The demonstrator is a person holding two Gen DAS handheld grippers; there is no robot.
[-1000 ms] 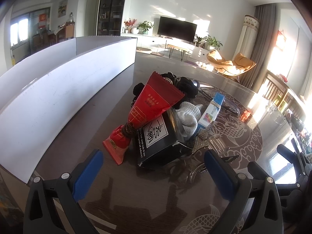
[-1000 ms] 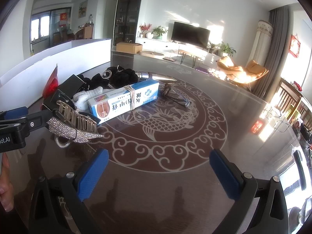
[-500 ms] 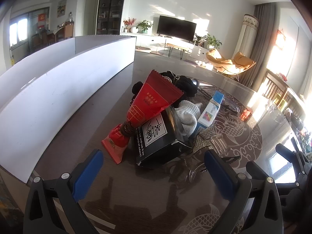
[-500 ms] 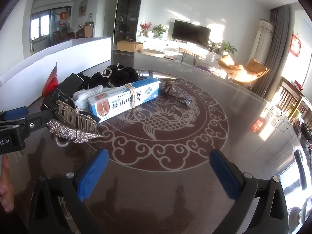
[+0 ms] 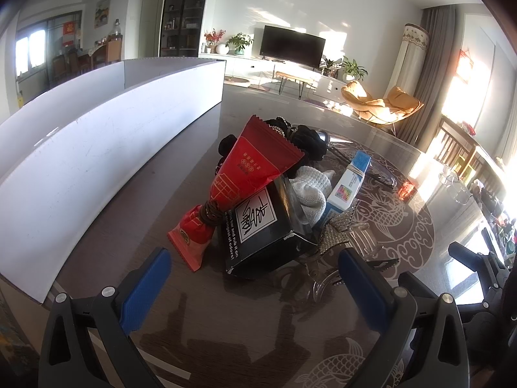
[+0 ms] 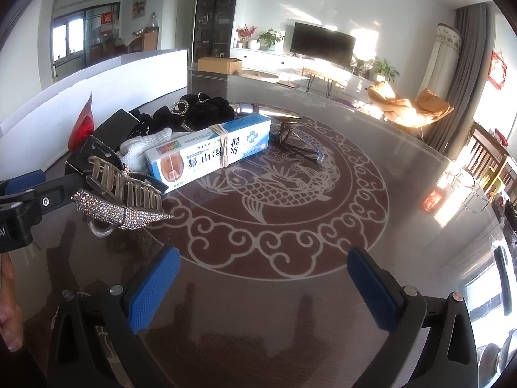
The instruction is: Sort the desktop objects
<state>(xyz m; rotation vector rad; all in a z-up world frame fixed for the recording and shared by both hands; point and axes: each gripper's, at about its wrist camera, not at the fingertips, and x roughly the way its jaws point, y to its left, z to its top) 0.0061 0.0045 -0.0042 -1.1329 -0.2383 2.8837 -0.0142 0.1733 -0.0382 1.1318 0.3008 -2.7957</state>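
Hovering low over the table (image 6: 404, 168), your left gripper (image 5: 255, 287) and right gripper (image 6: 263, 287) both hold their fingers spread, empty. Sorting looks barely begun: the pile sits mid-frame in the left view, with red snack packet (image 5: 248, 174), black box (image 5: 261, 226), ointment box (image 6: 210, 152) and rhinestone hair claw (image 6: 126, 203). Next probably calls for closing on one item. A white board (image 5: 97, 148) walls the left; open table fills the right view's lower right.

A television (image 5: 292, 47), orange armchair (image 5: 381, 103) and cardboard box (image 6: 219, 64) behind.
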